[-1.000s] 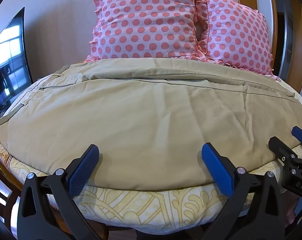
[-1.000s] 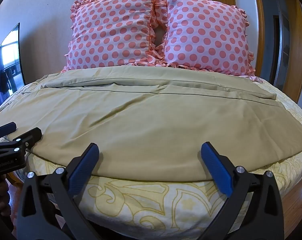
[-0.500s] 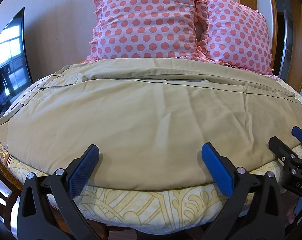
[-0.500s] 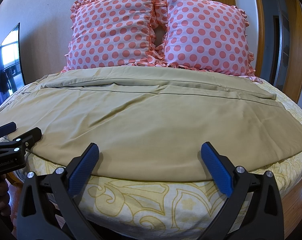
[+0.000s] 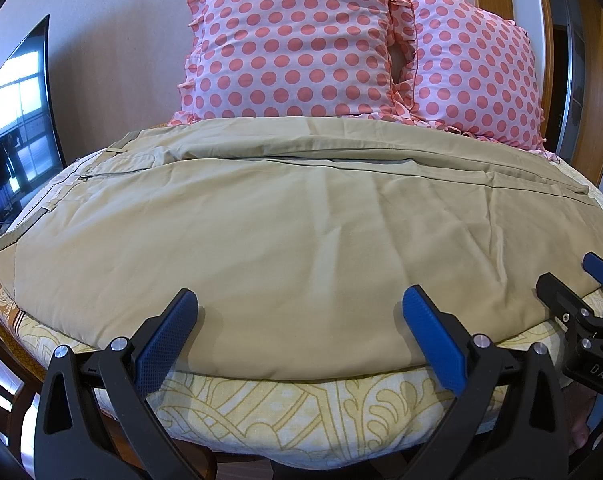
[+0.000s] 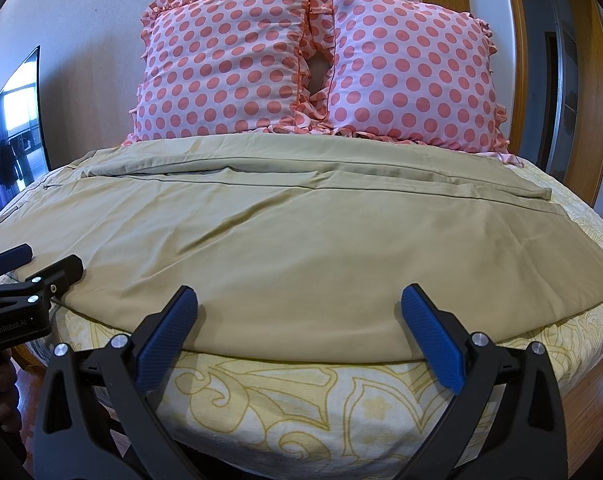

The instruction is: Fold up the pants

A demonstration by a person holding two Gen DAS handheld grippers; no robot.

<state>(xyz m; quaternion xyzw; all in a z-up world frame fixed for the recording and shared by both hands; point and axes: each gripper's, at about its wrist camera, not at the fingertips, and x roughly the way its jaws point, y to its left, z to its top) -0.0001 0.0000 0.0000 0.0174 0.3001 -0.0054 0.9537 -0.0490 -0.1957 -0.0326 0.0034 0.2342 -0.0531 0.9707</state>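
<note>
Khaki pants (image 5: 293,224) lie spread flat across the bed, waistband to the left and leg ends to the right; they also fill the right wrist view (image 6: 301,240). My left gripper (image 5: 297,332) is open and empty, hovering just above the pants' near edge. My right gripper (image 6: 297,332) is open and empty over the near edge further right. The right gripper's fingers show at the right edge of the left wrist view (image 5: 573,300). The left gripper's fingers show at the left edge of the right wrist view (image 6: 33,272).
Two pink polka-dot pillows (image 5: 301,44) (image 6: 413,72) stand against the wall behind the pants. A yellow patterned bedsheet (image 6: 301,404) covers the bed edge below the grippers. A dark TV screen (image 5: 17,128) stands left. A wooden door frame (image 6: 581,92) is right.
</note>
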